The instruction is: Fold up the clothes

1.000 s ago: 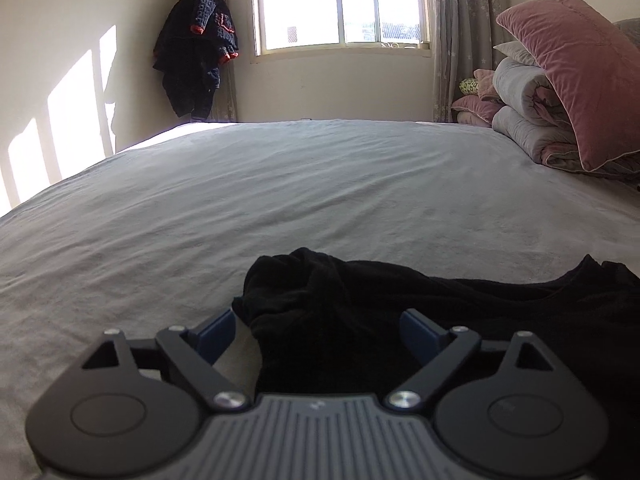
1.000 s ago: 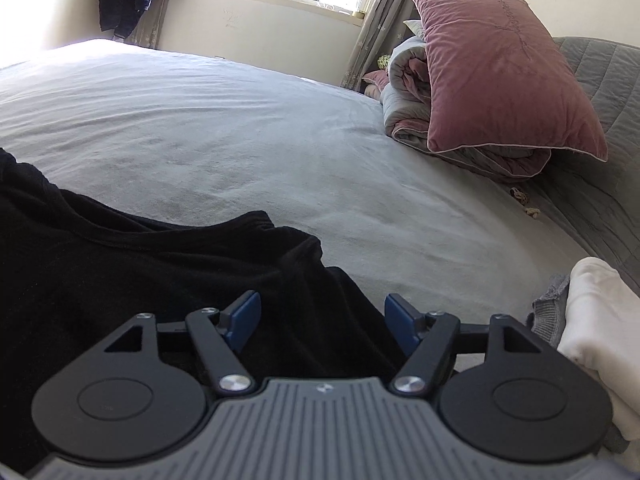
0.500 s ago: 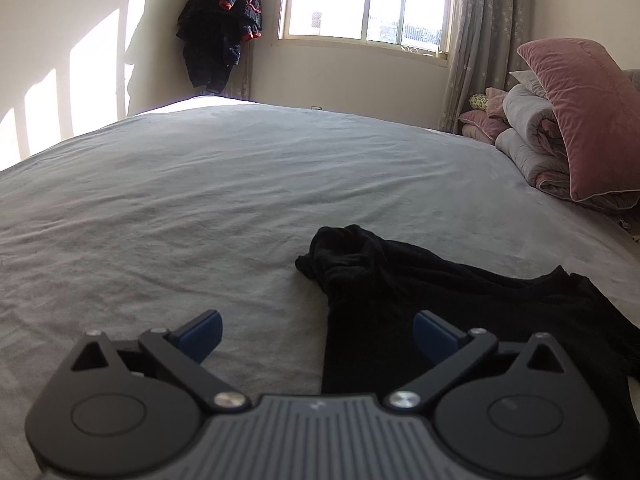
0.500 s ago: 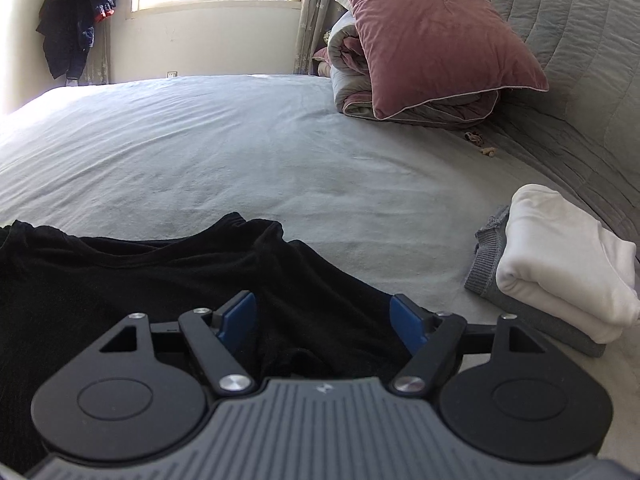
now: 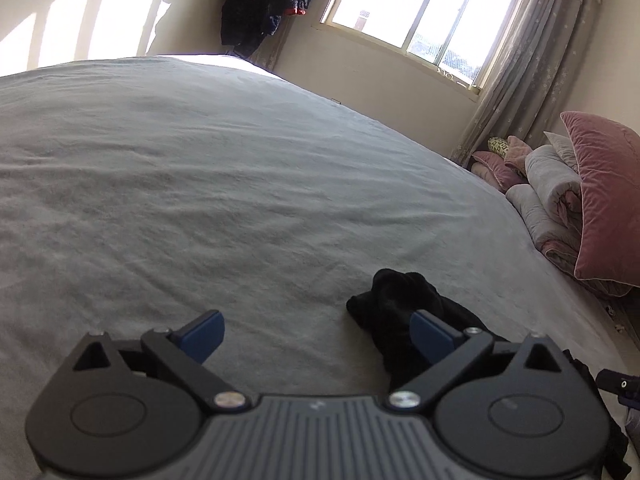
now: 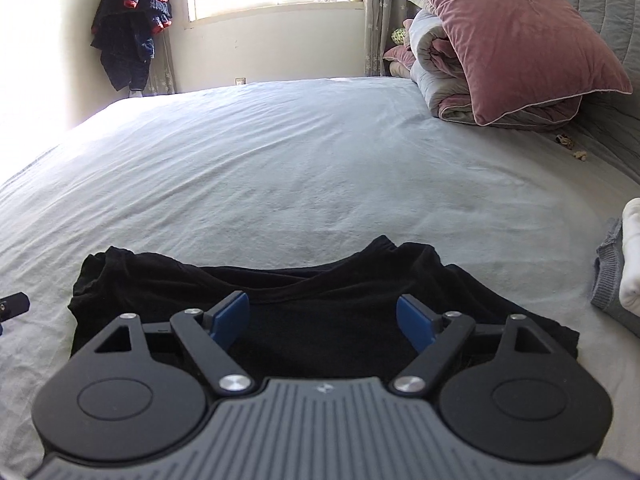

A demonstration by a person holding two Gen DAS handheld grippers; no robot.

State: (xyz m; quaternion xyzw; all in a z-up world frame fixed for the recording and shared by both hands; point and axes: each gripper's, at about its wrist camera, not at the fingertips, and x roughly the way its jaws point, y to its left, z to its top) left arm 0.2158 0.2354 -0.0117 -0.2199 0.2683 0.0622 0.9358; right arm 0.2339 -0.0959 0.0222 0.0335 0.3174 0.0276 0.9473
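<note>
Both tongs — our left gripper and right gripper — are spread wide and hold nothing, so we should pinch the black shirt, lying flat on the bed, by its edges — and fold evenly.

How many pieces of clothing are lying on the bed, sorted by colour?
Black: 1, the black shirt spread flat in front of the open right claw.
White: 1, the white folded garment at the right edge.
Grey: 1, the grey folded garment under the white one.
Total: 3
</note>
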